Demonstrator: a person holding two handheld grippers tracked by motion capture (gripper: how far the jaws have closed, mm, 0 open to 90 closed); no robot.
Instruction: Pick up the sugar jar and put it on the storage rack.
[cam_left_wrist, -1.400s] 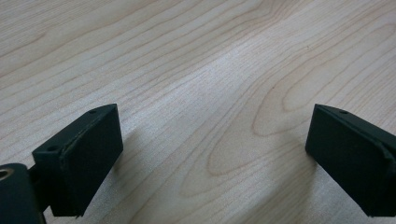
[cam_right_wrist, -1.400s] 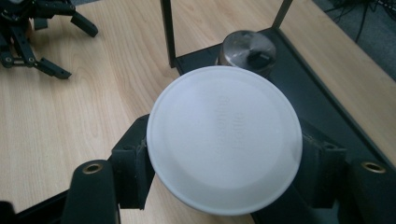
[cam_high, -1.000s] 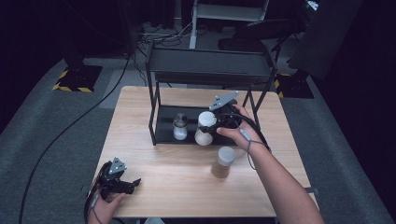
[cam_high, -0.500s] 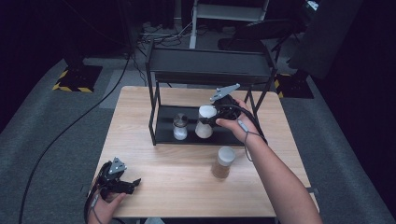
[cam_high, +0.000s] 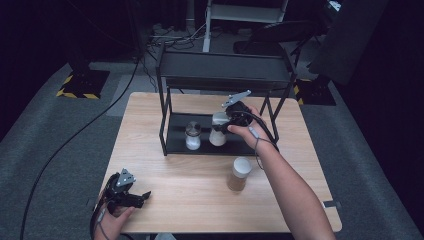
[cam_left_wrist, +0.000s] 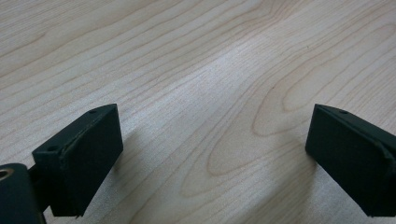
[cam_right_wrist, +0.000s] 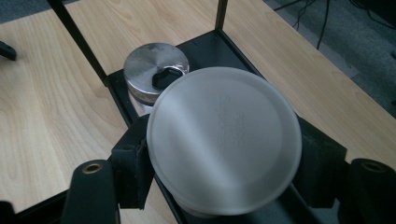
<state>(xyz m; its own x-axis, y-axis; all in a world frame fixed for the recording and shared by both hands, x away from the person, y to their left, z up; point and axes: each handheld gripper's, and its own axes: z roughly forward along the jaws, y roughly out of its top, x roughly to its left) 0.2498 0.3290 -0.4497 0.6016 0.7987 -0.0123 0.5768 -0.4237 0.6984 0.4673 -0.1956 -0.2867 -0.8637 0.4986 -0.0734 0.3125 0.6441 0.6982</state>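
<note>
My right gripper (cam_high: 223, 121) is shut on a white-lidded jar (cam_high: 217, 136) just over the lower shelf of a black two-tier rack (cam_high: 225, 67); I cannot tell whether the jar touches the shelf. In the right gripper view the round white lid (cam_right_wrist: 224, 140) sits between both black jaws. A small shaker with a metal lid (cam_high: 192, 135) stands on the same shelf just left of the jar, and it appears as the shaker (cam_right_wrist: 156, 72) beyond the lid. My left gripper (cam_high: 131, 196) rests open at the table's front left, its jaws wide apart over bare wood (cam_left_wrist: 210, 116).
A jar with brown contents and a white lid (cam_high: 239, 173) stands on the table in front of the rack, beside the right forearm. The rack's thin black posts (cam_high: 163, 125) frame the shelf opening. Cables lie on the floor behind the table.
The right gripper has carried the white-lidded jar a little farther in over the rack's lower shelf. The left gripper has stayed where it was.
</note>
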